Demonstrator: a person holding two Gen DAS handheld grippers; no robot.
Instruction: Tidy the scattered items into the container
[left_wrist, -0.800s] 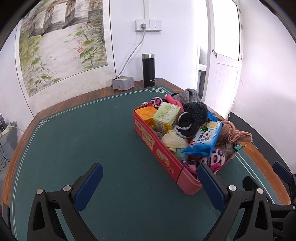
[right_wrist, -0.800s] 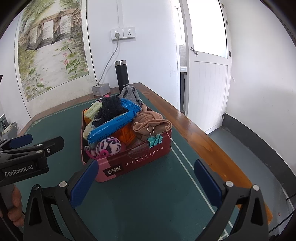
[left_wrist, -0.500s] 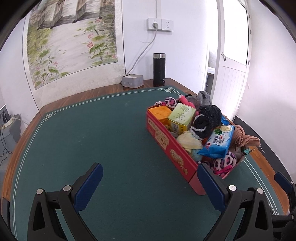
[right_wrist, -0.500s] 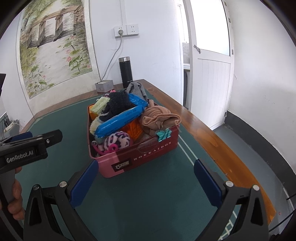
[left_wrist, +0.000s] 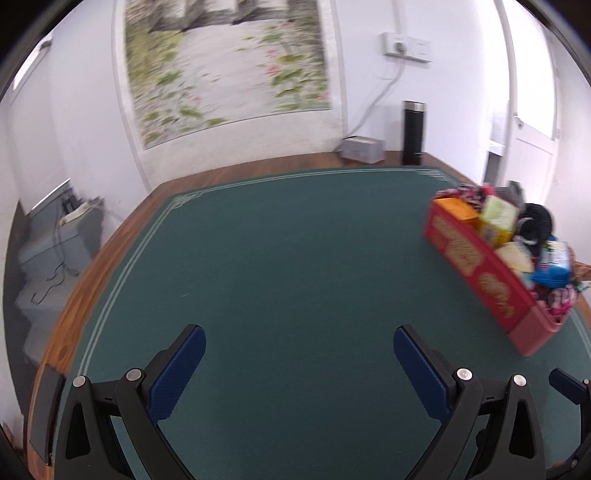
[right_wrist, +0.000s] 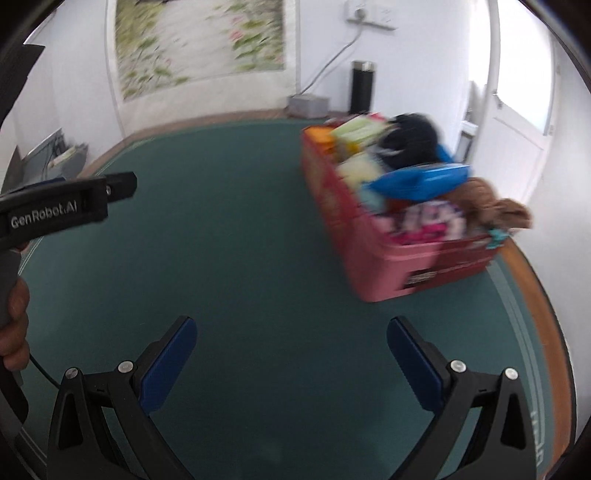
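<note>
At left, over bare green mat (left_wrist: 280, 258): left gripper (left_wrist: 297, 363) spread wide, holding nothing. Further right, right gripper (right_wrist: 291, 354) likewise fully apart and empty. At far right, red container (right_wrist: 413, 258) heaped with items, blue pack (right_wrist: 421, 179) on top, brown cloth (right_wrist: 487, 206) draped over the rim. Nothing loose visible; probably finished. Best to sweep slowly, check blurred edges, keep clear of the overhanging cloth.

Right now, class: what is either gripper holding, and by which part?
Nothing is held. The left gripper and the right gripper both stand open over bare green mat; the items sit in the red container.
</note>
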